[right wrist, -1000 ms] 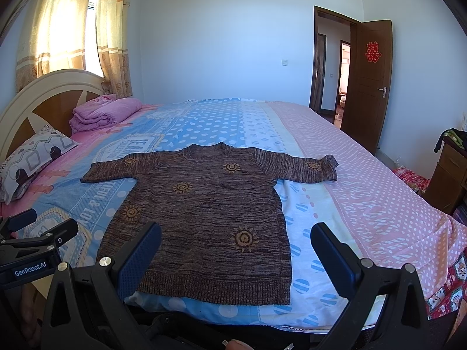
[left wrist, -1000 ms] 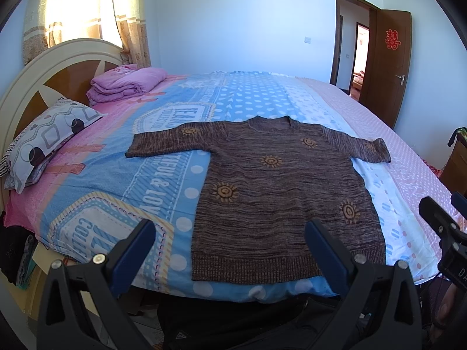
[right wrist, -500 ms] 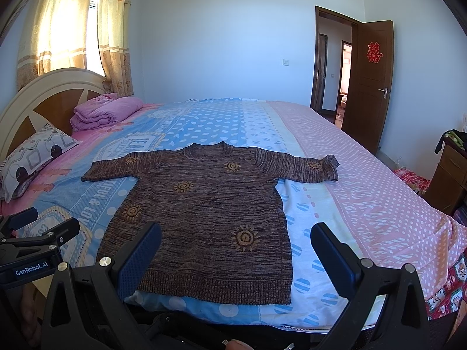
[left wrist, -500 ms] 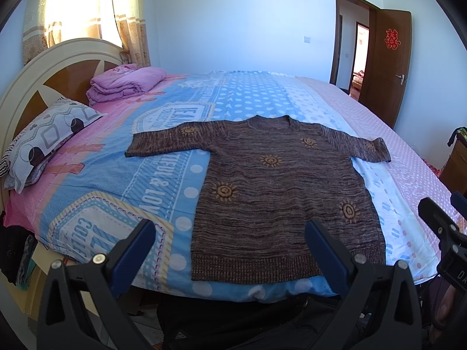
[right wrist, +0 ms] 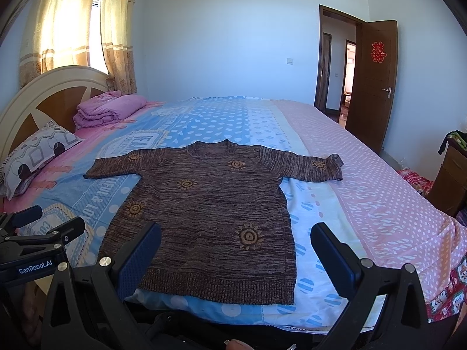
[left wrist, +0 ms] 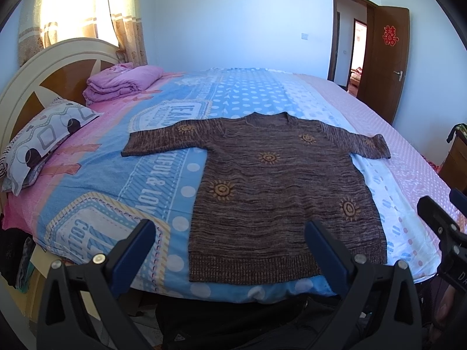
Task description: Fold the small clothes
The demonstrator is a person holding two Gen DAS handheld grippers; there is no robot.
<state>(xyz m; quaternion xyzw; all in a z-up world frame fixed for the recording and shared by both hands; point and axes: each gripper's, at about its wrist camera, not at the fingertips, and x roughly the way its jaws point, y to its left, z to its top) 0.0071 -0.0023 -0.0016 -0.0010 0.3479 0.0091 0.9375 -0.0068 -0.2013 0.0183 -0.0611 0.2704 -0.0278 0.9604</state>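
Sweater [left wrist: 280,192] lies flat on the bed [left wrist: 96,180], sleeves spread, hem at the near edge; nothing folded yet. I hold my left gripper [left wrist: 230,250] and right gripper [right wrist: 235,250] spread wide, empty, short of the hem.

Left gripper [left wrist: 230,245]: two matte black triangular arms with cut-out windows, each tipped by a dark blue textured pad [left wrist: 132,252], silver round screws shining on the knuckles. Right gripper [right wrist: 235,248]: same build, black frame, blue ribbed pads [right wrist: 335,255], bright silver screws near each finger base. In the right wrist view the other unit's black body shows at the left edge with white "GenRobot.AI" lettering [right wrist: 35,270]. At the bottom edge there, a sliver of bare skin, a fingertip [right wrist: 233,344], peeks in.
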